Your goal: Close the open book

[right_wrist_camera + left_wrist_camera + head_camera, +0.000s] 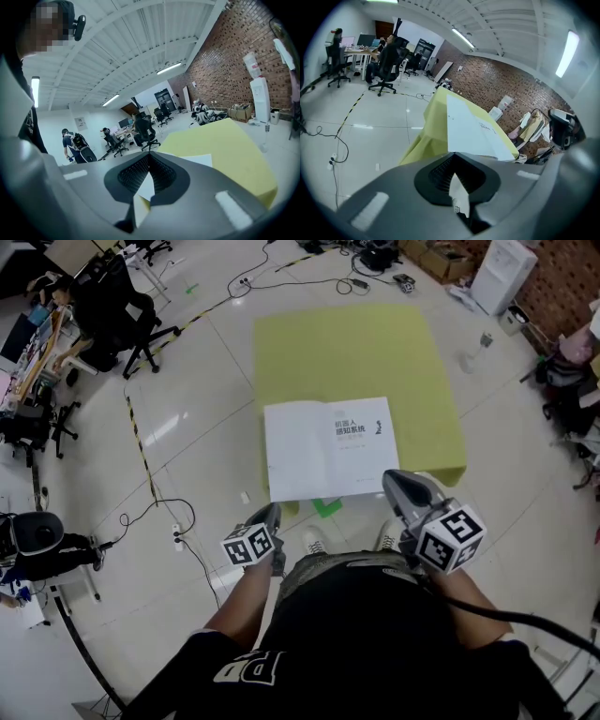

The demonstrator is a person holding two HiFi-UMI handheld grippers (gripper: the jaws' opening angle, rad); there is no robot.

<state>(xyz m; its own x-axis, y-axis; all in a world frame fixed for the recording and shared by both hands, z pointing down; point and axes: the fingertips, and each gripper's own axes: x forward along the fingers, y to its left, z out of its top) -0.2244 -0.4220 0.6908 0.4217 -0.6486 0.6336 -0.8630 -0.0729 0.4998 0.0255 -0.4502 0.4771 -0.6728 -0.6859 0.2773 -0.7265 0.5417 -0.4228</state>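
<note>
Looked steeply down on the book (323, 448), lying flat and open on the yellow cloth (356, 343) of a low table, close to the cloth's near edge and toward its left side. Saw white pages facing up, with a few lines of dark print on the right half, too small to read.

Held the left tongs (274, 512) low in front of the book's near left corner, clear of it. Found the jaws pressed together with nothing between them. Held the right tongs (398, 480) at the book's near right corner, jaws likewise closed and empty. Could not judge contact with the page from any view.

Saw, past the closed left jaws, the book resting on the cloth and the cloth draping down to the pale tiled floor (187, 427). Saw, past the right jaws, a white page corner just beyond the tips, with the yellow cloth spreading behind it.

Noted other things around: a green patch (327, 507) on the floor below the book's near edge, white shoes (314, 542) just behind it, a black-and-yellow striped line (141, 442) and loose cables (159, 512) to the left. Noted farther off black office chairs (122, 324) by a desk, a white water dispenser (502, 273) and a brick wall (501, 79).
</note>
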